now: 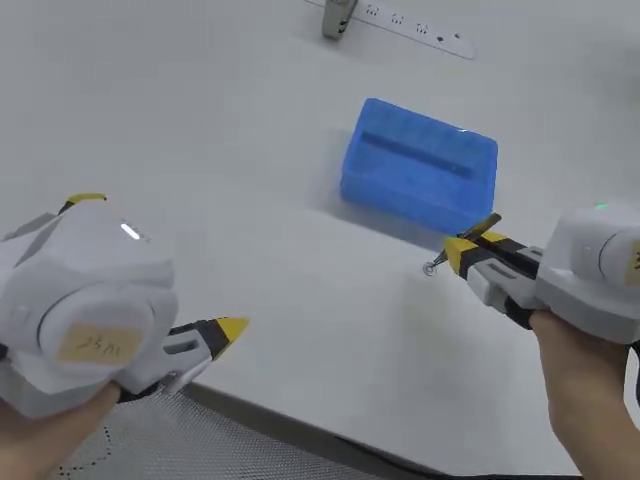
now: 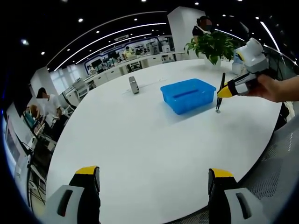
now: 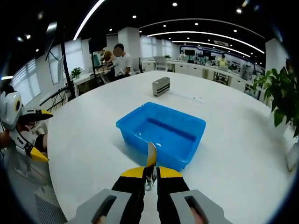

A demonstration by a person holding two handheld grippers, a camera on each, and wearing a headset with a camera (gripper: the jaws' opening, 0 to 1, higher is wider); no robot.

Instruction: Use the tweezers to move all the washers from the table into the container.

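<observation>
The blue container [image 1: 420, 165] stands on the white table [image 1: 250, 180], open side up; it looks empty in the right gripper view [image 3: 161, 130]. My right gripper [image 1: 468, 252] hovers just in front of it, shut on the tweezers [image 1: 482, 230]. The tweezers' tip points down at a small grey washer [image 1: 430, 268] by the table surface; I cannot tell whether the tip holds it. The left gripper view shows the tweezers [image 2: 220, 93] standing steeply beside the container [image 2: 187, 94]. My left gripper [image 1: 158, 264] is open and empty near the table's front edge.
A white power strip [image 1: 415, 25] and a small grey device [image 1: 338, 18] lie at the far side of the table. The table's front edge [image 1: 300, 425] runs close below both grippers. People and a potted plant [image 2: 212, 44] are in the background.
</observation>
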